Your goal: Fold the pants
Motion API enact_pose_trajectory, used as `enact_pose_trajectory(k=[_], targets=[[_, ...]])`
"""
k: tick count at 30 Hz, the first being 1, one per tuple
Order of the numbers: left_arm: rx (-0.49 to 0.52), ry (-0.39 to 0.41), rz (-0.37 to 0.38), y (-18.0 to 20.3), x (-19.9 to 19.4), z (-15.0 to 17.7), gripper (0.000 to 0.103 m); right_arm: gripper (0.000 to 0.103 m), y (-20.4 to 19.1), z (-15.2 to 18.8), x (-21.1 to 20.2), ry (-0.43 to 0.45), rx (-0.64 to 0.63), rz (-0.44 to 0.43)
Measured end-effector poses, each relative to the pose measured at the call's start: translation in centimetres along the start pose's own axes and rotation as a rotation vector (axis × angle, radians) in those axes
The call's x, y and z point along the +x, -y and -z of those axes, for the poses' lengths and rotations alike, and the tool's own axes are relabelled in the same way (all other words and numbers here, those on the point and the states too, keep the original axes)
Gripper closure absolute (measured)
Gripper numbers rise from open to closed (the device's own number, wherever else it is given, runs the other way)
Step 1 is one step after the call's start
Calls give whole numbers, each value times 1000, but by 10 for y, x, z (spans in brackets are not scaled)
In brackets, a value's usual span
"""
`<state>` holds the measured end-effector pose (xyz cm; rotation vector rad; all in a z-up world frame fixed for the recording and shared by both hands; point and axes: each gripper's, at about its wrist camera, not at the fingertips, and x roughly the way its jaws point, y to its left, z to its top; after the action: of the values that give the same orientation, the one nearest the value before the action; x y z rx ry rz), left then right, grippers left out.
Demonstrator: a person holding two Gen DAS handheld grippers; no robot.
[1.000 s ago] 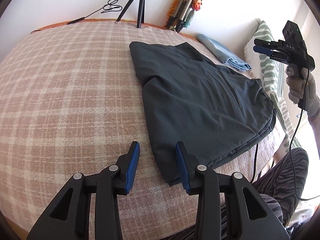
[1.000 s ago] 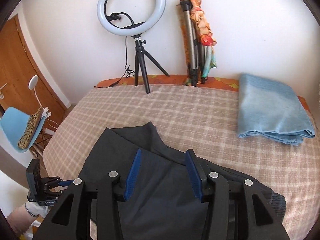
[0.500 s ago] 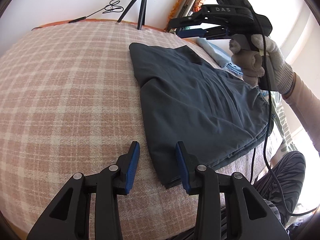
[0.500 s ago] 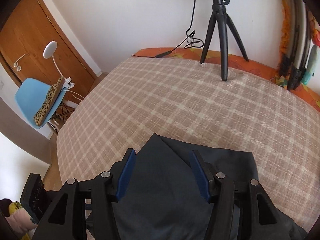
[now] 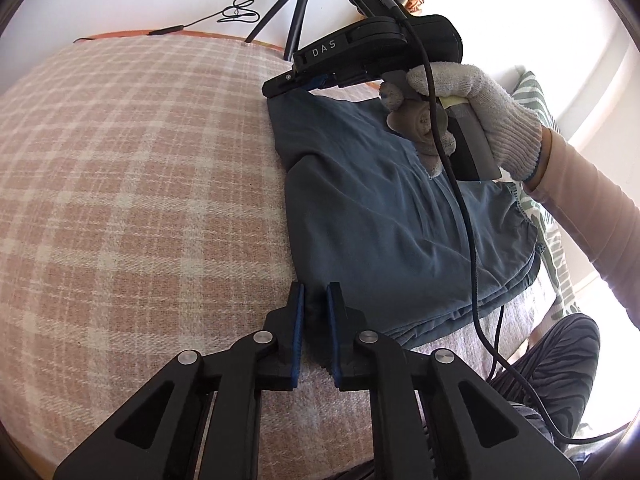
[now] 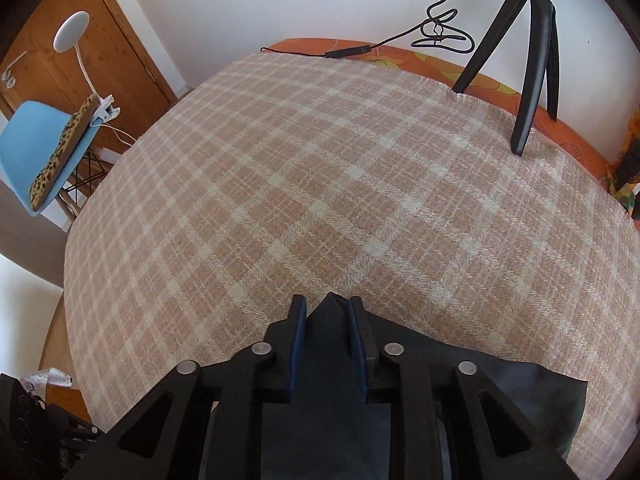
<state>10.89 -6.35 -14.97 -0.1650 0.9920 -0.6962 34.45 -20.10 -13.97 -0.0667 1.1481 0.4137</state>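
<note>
Dark grey-blue pants (image 5: 392,216) lie folded on a pink plaid bed cover (image 5: 140,184). My left gripper (image 5: 316,300) is shut on the near left corner of the pants. My right gripper (image 6: 328,312) is shut on the far left corner of the pants (image 6: 332,344), a pointed tip of cloth sticking up between its pads. In the left wrist view the right gripper (image 5: 288,82) shows at the far corner, held by a white-gloved hand (image 5: 472,112).
A black tripod (image 6: 532,52) and a black cable (image 6: 400,40) stand at the far edge of the bed. A blue chair (image 6: 44,152) and a wooden door (image 6: 72,40) are to the left. A striped pillow (image 5: 548,216) lies right of the pants.
Both grippers have moved to the left corners of the pants and closed on the cloth. The right gripper swept from the right side across to the far corner.
</note>
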Motion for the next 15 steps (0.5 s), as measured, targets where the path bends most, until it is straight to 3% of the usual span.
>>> enact_pose_trajectory(k=[9, 11, 14, 15], targets=[[65, 26, -43, 16, -13, 12, 100, 103, -4, -1, 2, 29, -2, 50], [43, 18, -31, 12, -14, 11, 100, 97, -4, -3, 5, 29, 17, 62], [-10, 13, -12, 6, -19, 8, 99, 63, -3, -4, -5, 26, 54, 56], [-23, 19, -8, 3, -21, 7, 92, 62, -5, -2, -13, 39, 56, 69]])
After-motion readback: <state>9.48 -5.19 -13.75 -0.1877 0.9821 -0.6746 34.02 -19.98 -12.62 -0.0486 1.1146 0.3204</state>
